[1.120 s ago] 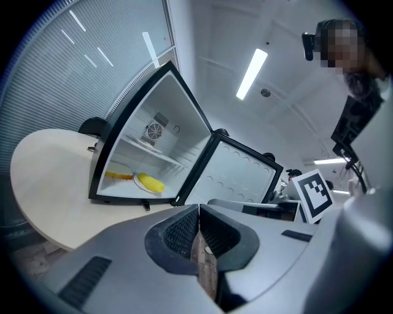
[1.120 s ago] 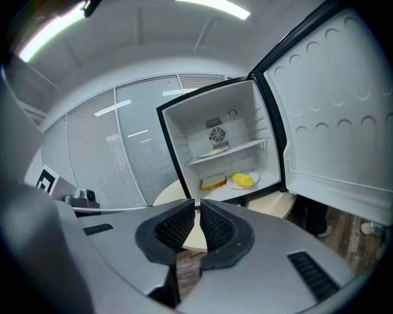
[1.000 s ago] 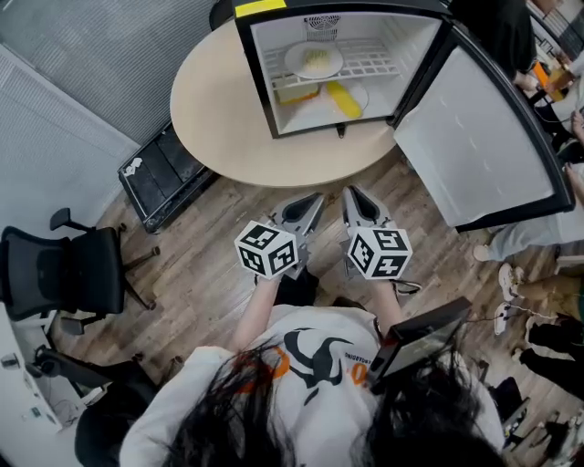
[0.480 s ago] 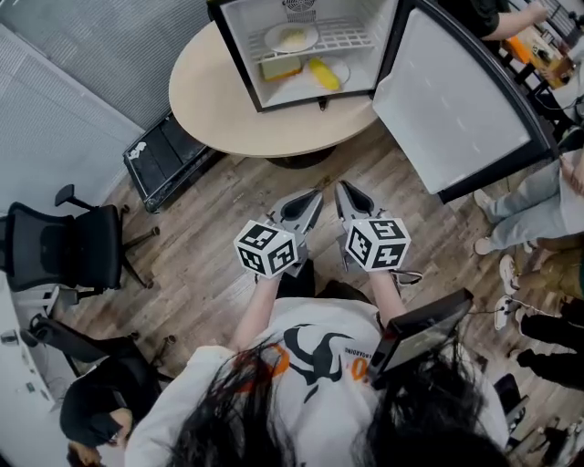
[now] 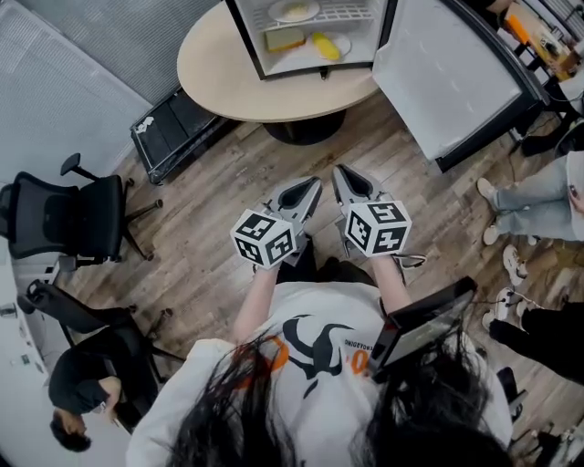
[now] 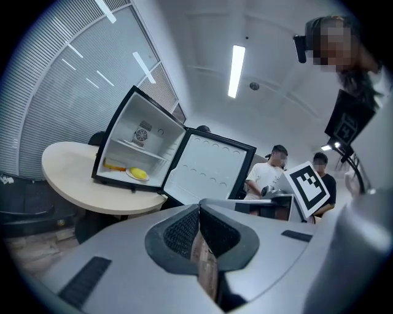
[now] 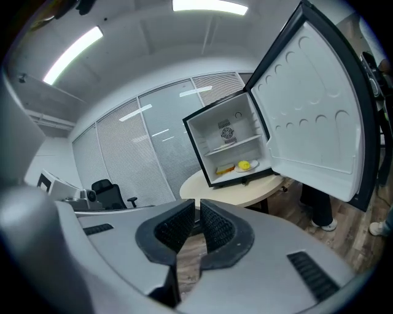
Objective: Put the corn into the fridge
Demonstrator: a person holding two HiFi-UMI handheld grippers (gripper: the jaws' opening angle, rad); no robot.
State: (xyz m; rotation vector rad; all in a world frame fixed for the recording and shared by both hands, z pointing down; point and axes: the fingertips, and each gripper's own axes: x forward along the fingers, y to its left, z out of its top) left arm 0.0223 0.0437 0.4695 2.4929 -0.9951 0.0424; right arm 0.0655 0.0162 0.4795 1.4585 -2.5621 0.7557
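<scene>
The yellow corn (image 5: 325, 46) lies on a white plate on the floor of the small fridge (image 5: 241, 32), which stands on the round table (image 5: 215, 75) with its door (image 5: 456, 77) swung wide. The corn (image 6: 139, 174) also shows in the left gripper view, and the corn (image 7: 244, 165) shows small in the right gripper view. My left gripper (image 5: 313, 186) and right gripper (image 5: 338, 173) hover side by side over the wood floor, well short of the table. Both are shut with nothing between the pads.
Inside the fridge a plate (image 5: 294, 10) sits on the wire shelf and a yellowish block (image 5: 284, 38) lies beside the corn. A black case (image 5: 173, 132) lies under the table's left side. Office chairs (image 5: 68, 219) stand at left. People's legs (image 5: 538, 205) are at right.
The table and fridge have slid toward the top of the head view as the person backed away. Both grippers stayed shut and close together.
</scene>
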